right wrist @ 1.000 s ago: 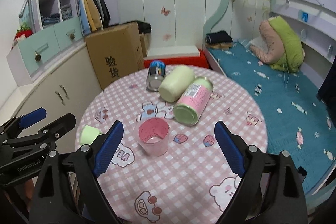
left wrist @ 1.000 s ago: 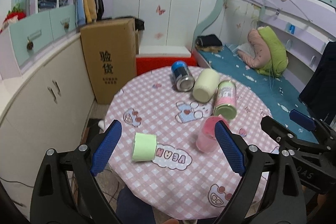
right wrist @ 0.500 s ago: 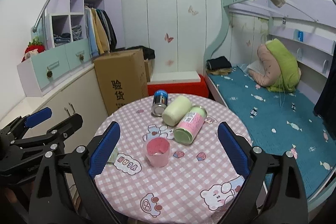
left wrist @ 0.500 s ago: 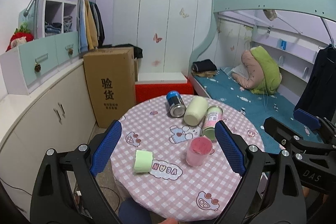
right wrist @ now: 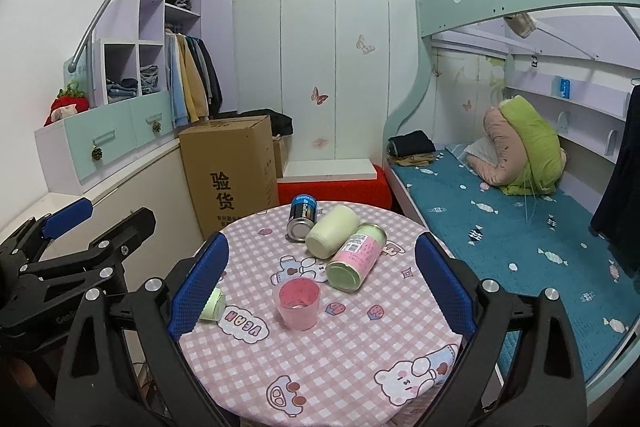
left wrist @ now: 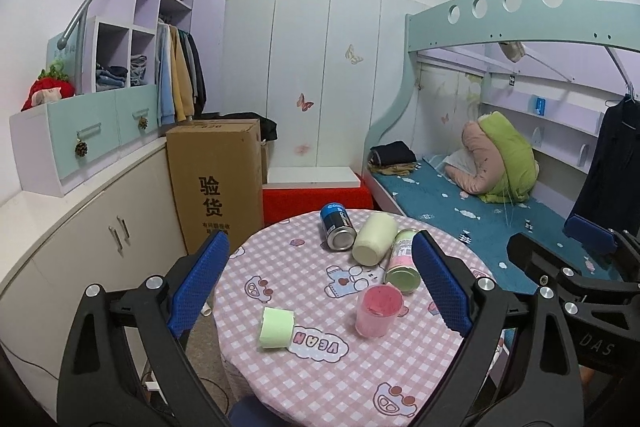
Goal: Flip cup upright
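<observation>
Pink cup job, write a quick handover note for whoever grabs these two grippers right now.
Left gripper: open, empty, held back from the table.
Right gripper: open, empty, also held back.
Translucent pink plastic cup stands upright, mouth up, on the round table with the pink checked cloth, so the flip looks done.
Pale green cup lies on its side near the table's left edge, touching nothing.
Left: only if the green cup counts too, stand it up; otherwise nothing visible remains.

Bare table (right wrist: 320,367) lies in front of the upright pink cup (right wrist: 299,303); three toppled containers (right wrist: 340,239) crowd just behind it, and a green cup (left wrist: 276,327) lies to its left
</observation>
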Demonstrator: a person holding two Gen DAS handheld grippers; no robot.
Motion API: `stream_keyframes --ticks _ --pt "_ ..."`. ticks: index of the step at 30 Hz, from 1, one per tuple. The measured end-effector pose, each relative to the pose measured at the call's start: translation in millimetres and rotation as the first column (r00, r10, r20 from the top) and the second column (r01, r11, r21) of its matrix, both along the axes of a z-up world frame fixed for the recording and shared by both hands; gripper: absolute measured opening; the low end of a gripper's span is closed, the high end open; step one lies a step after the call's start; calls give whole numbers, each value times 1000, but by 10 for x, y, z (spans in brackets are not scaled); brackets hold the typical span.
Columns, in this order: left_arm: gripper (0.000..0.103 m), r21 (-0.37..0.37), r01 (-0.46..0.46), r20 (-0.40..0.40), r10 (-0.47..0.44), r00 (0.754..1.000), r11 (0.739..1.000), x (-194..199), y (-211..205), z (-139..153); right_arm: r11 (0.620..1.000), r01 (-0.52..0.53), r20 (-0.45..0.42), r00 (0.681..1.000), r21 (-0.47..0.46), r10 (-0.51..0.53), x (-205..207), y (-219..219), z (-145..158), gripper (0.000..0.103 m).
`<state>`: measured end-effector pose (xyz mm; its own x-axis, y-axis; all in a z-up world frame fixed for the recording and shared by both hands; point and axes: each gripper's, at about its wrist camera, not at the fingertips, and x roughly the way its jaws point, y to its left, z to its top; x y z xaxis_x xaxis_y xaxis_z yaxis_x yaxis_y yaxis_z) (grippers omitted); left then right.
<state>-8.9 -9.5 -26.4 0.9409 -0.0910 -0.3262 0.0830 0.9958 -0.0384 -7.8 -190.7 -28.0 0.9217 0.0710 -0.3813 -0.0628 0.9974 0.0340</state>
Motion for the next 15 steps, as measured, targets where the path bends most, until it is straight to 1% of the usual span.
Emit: stream_keyframes --ticks 15 --pt "93 6 -7 -6 7 1000 1000 119 48 -52 1000 13 -13 1000 -7 -13 99 6 -69 91"
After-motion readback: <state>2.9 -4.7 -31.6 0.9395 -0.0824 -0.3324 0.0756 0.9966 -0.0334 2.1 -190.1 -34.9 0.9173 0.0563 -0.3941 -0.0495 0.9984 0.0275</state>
